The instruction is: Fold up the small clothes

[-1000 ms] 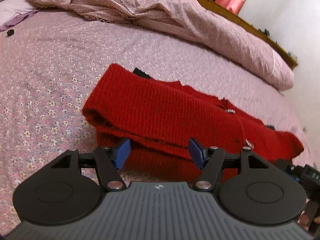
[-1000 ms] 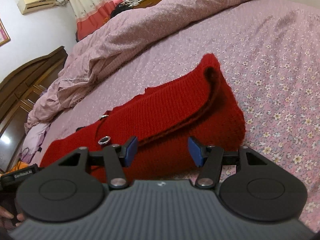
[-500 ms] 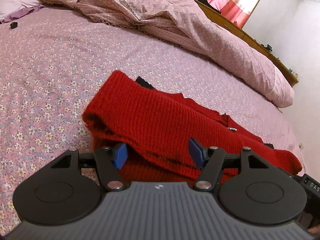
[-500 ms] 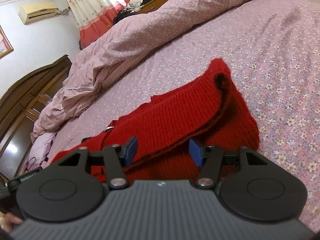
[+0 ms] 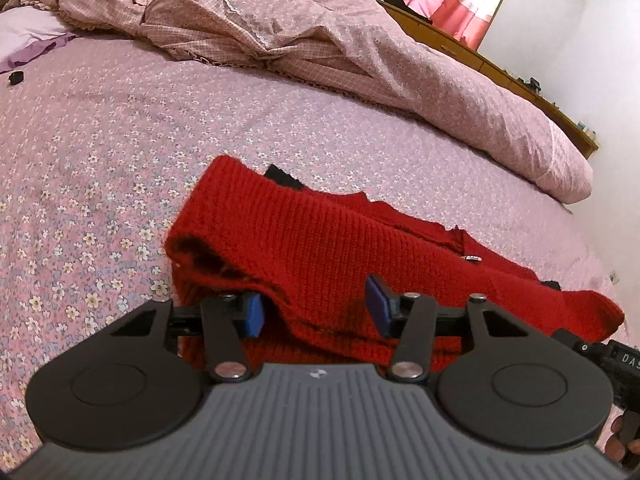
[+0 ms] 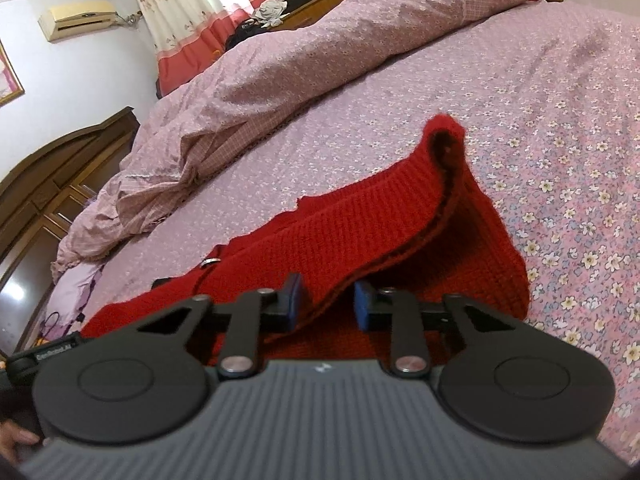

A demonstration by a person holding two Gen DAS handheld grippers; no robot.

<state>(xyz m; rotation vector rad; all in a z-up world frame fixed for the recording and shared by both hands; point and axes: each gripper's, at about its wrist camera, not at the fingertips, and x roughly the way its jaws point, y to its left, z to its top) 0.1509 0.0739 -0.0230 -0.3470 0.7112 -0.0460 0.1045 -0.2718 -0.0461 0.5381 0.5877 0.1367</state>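
A small red knit cardigan lies on the flowered bedsheet, one side folded over the body. It also shows in the right wrist view. My left gripper is open, its blue pads either side of the folded knit edge at the near hem. My right gripper has its jaws partly closed around the near edge of the folded layer, with a gap still between the pads. A small metal button shows on the cardigan's front.
A crumpled pink quilt lies along the far side of the bed. The flowered sheet spreads left of the cardigan. A dark wooden wardrobe and curtains stand beyond the bed. A small black object lies far left.
Both grippers have moved in over the cardigan's near edge. The right gripper's jaws have narrowed around the folded layer. The left gripper's jaws stay wide.
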